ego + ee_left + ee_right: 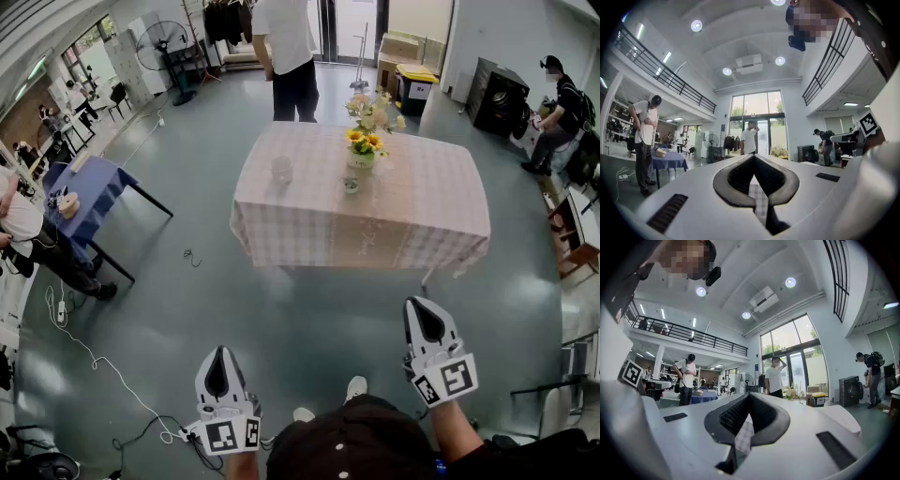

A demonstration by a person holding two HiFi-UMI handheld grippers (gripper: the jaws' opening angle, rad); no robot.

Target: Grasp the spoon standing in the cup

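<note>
1. The left gripper (221, 351) has its fingers closed tip to tip with nothing held. Its own view shows only a strip of checked cloth through the hollow behind the tips.
2. The right gripper (413, 302) is the same: fingers pressed together and empty.
3. Both point forward low over the grey floor (309, 309), well apart from each other. The right fingertips reach a little further forward than the left.
4. The table under a checked tablecloth (422, 206) stands well ahead of both pairs of fingertips, and neither pair touches it.
5. On it, a clear glass cup (281, 170) sits far ahead of the left fingertips and slightly to their right, between the lines of the two grippers.
6. A small cup (351, 186) sits far ahead and to the left of the right fingertips, just in front of a vase of flowers (362, 148).
7. The spoon is too small to make out from here, so I cannot tell which cup holds it.
8. Beyond the table, farthest from the fingers, stands a person in a white shirt (286, 47). A blue table (94, 183) lies far out to the left of the left fingers.
</note>
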